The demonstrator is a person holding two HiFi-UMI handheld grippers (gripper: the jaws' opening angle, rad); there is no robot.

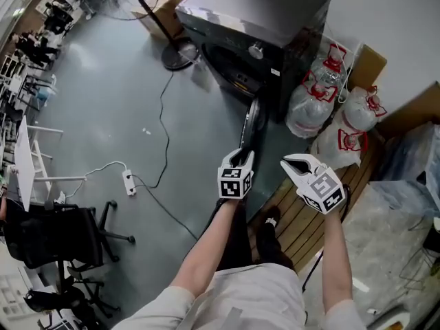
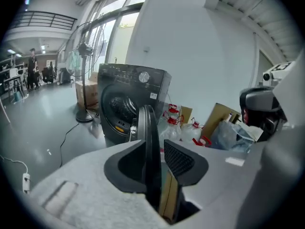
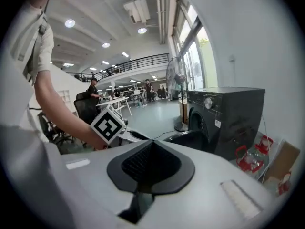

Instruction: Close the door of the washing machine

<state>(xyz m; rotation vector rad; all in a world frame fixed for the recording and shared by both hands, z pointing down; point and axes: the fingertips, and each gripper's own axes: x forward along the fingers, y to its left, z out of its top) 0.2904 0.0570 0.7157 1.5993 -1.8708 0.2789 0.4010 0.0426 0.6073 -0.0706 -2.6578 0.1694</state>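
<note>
The washing machine [image 1: 261,19], upper centre, has its door [image 1: 251,122] swung open. The left tool [image 1: 240,158] has its jaws apart astride the door's rim. The right tool [image 1: 290,162], alongside, is closed and empty.

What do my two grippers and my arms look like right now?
The left gripper and right gripper have matching pale grey, rounded bodies with black, ribbed fingers. Each carries a cube printed with black-and-white square markers. The person wears a light short-sleeved shirt, and the forearms are uncovered.
</note>
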